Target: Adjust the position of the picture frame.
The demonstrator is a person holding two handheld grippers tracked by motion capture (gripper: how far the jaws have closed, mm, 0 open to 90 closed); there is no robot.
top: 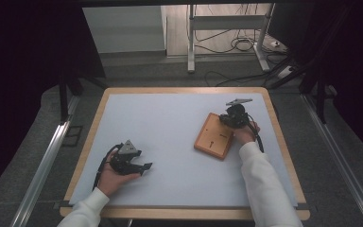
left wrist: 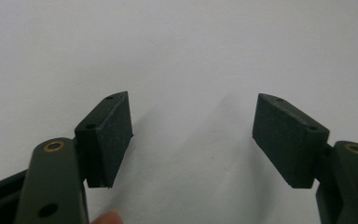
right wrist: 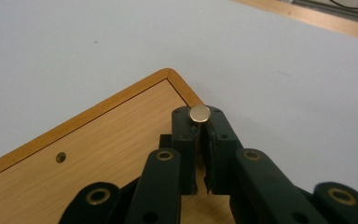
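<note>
A wooden board (top: 213, 137) lies flat on the white table mat, right of centre. My right gripper (top: 231, 118) stands at the board's far right corner. In the right gripper view, the right gripper (right wrist: 199, 122) has its jaws shut on a small brass pin (right wrist: 199, 113) with a round flat head, just over the board's (right wrist: 98, 154) rounded corner. My left gripper (top: 144, 167) rests near the front left of the mat, held in a hand. In the left gripper view, the left gripper (left wrist: 193, 135) is open, with bare mat between its pads.
The board has a small hole (right wrist: 61, 157) and a dark slot (top: 211, 142). The white mat (top: 170, 118) sits inside a wooden table rim (top: 90, 137). Metal frame legs (top: 191, 42) and cables (top: 238, 45) stand on the floor beyond the table.
</note>
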